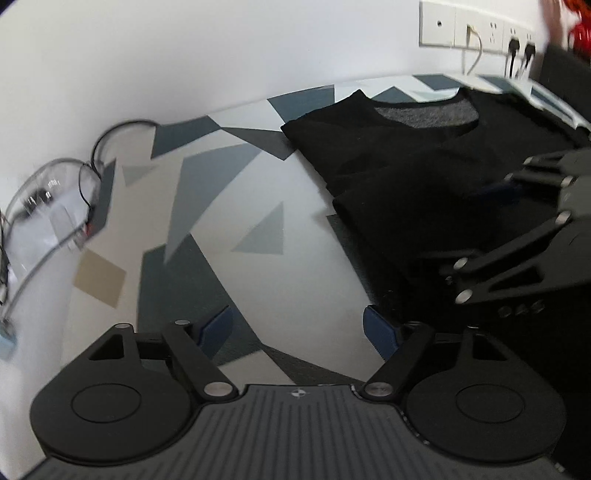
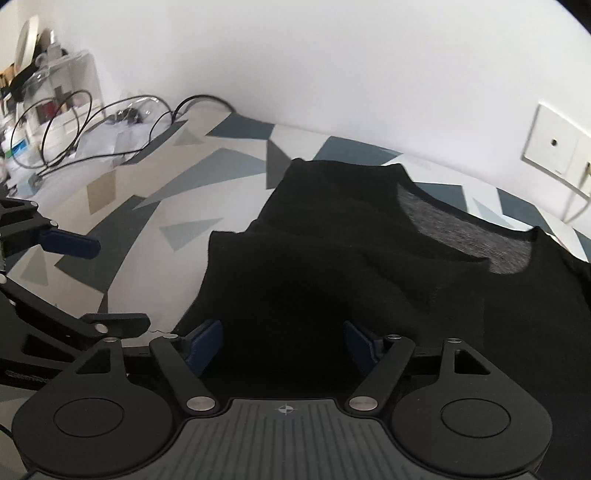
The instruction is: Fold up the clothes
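Observation:
A black T-shirt (image 1: pixel 413 158) lies on the table with its grey-lined neck opening toward the wall and its left side folded in; it also shows in the right wrist view (image 2: pixel 332 266). My left gripper (image 1: pixel 299 328) is open and empty over the bare patterned tabletop, left of the shirt's edge. My right gripper (image 2: pixel 282 345) is open and empty, hovering over the near part of the shirt. The right gripper also shows at the right edge of the left wrist view (image 1: pixel 491 229), and the left gripper at the left edge of the right wrist view (image 2: pixel 107 284).
The table (image 1: pixel 229 206) has a grey, blue and white geometric cover. Clear plastic containers and black cables (image 2: pixel 74 122) crowd the far left corner. A white wall with sockets (image 1: pixel 480 26) and plugged cords runs behind. A dark object (image 1: pixel 565 70) stands at the far right.

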The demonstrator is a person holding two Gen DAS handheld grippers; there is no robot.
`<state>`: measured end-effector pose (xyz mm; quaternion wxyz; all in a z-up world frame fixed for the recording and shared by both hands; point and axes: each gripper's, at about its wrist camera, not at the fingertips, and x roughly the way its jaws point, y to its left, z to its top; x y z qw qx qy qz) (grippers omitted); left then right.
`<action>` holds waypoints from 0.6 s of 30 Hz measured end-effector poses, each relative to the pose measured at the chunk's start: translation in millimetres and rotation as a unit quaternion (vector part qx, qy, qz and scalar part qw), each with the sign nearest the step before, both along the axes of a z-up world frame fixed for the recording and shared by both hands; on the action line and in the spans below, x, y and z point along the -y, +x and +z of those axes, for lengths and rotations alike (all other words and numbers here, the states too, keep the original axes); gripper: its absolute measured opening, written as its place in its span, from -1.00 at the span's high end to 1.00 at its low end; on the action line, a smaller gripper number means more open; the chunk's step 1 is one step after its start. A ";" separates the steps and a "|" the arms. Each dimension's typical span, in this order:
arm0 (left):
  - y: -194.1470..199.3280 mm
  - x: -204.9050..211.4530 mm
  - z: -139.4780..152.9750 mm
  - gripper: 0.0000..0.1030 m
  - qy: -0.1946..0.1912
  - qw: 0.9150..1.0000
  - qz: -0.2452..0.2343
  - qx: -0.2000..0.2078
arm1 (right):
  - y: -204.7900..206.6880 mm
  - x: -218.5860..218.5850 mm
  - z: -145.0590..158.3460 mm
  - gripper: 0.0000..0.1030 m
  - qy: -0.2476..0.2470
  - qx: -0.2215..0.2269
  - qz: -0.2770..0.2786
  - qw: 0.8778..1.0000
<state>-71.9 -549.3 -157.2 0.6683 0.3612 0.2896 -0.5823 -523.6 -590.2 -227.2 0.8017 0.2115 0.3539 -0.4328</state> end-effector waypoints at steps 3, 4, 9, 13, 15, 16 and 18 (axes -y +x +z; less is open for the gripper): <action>-4.8 2.9 6.0 -0.54 -0.010 1.000 -0.005 -0.011 | -4.4 -0.8 -3.5 0.40 -0.010 -0.010 0.014 1.000; -7.7 4.9 8.2 -0.54 -0.011 1.000 -0.010 -0.017 | -9.8 0.3 -2.6 0.80 -0.012 -0.007 0.012 1.000; -24.3 20.1 3.2 -0.54 -0.011 0.999 -0.030 -0.020 | -67.1 10.6 24.1 0.89 -0.037 0.020 -0.071 0.997; -41.1 32.7 0.3 -0.54 -0.026 0.999 -0.042 -0.010 | -143.5 19.8 43.4 0.64 -0.055 0.019 -0.215 0.975; -46.8 40.8 -1.8 -0.54 -0.035 0.998 -0.044 0.013 | -173.7 21.0 44.6 0.17 -0.062 -0.012 -0.298 0.953; -47.5 45.5 -4.0 -0.54 -0.037 0.998 -0.041 0.026 | -183.1 18.7 45.7 0.15 -0.063 -0.013 -0.313 0.947; -46.7 54.8 -9.0 -0.54 -0.040 0.998 -0.033 0.048 | -195.1 11.8 48.5 0.13 -0.062 0.000 -0.317 0.946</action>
